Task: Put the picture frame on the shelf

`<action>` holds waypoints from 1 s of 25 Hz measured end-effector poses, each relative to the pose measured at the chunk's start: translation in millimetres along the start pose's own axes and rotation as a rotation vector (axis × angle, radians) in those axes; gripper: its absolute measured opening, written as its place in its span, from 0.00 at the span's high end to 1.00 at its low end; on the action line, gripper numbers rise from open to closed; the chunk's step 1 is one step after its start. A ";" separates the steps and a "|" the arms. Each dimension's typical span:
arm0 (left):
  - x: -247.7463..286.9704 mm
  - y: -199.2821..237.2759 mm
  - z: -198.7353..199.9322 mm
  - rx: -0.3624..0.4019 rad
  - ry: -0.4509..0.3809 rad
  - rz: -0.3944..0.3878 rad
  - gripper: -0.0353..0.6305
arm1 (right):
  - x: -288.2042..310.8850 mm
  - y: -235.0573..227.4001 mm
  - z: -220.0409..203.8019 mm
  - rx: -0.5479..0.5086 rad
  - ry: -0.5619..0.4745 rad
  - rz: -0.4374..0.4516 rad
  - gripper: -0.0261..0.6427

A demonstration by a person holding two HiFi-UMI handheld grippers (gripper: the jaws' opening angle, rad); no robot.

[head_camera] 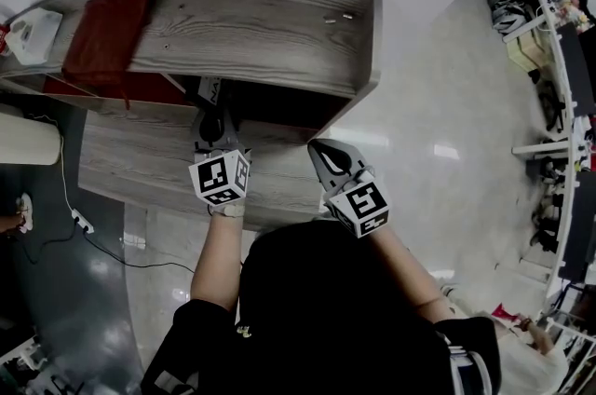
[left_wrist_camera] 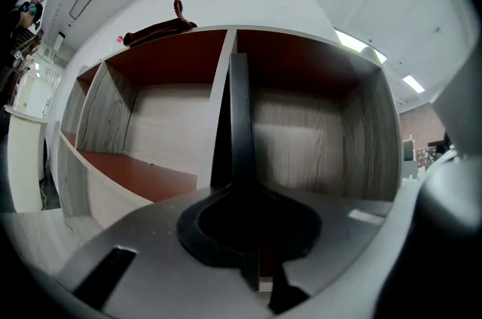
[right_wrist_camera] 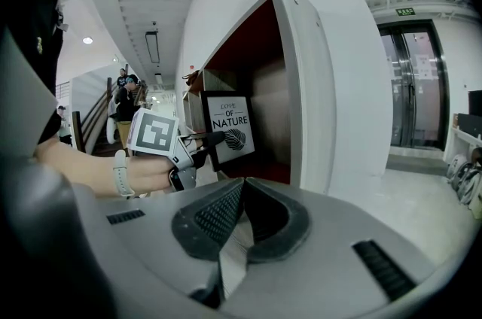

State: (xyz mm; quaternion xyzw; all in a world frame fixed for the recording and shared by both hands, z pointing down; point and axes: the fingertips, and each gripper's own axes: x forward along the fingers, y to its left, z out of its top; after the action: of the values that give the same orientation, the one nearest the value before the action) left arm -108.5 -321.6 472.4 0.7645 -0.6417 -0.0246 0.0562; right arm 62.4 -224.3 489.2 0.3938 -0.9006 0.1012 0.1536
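Note:
The picture frame [right_wrist_camera: 230, 131] is black-edged with a white print of a leaf and lettering. It stands upright at the mouth of the shelf's [head_camera: 279, 30] right-hand compartment. My left gripper [right_wrist_camera: 205, 138] is shut on its lower edge. In the left gripper view the frame [left_wrist_camera: 239, 114] shows edge-on as a dark vertical bar rising from between the jaws of my left gripper [left_wrist_camera: 241, 193]. From the head view my left gripper [head_camera: 212, 121] reaches under the shelf's top board. My right gripper [head_camera: 326, 153] hangs to the right, shut and empty, its pads [right_wrist_camera: 242, 188] meeting at the tips.
A dark red cloth [head_camera: 107, 34] lies on the shelf's wood-grain top, with a white object [head_camera: 33, 34] beside it. The divider [left_wrist_camera: 220, 107] splits the upper level into two compartments with red-brown floors. The shelf's white side panel [right_wrist_camera: 301, 84] stands right of the frame. Several people stand far off.

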 end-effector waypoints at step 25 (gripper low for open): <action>-18.4 -1.8 5.9 0.010 -0.006 -0.010 0.76 | -10.2 7.4 -0.9 -0.003 -0.008 0.003 0.97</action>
State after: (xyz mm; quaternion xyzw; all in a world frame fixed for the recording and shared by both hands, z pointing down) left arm -110.7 -303.5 465.7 0.7679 -0.6381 -0.0240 0.0501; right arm 63.6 -212.1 485.9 0.3927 -0.9019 0.0985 0.1503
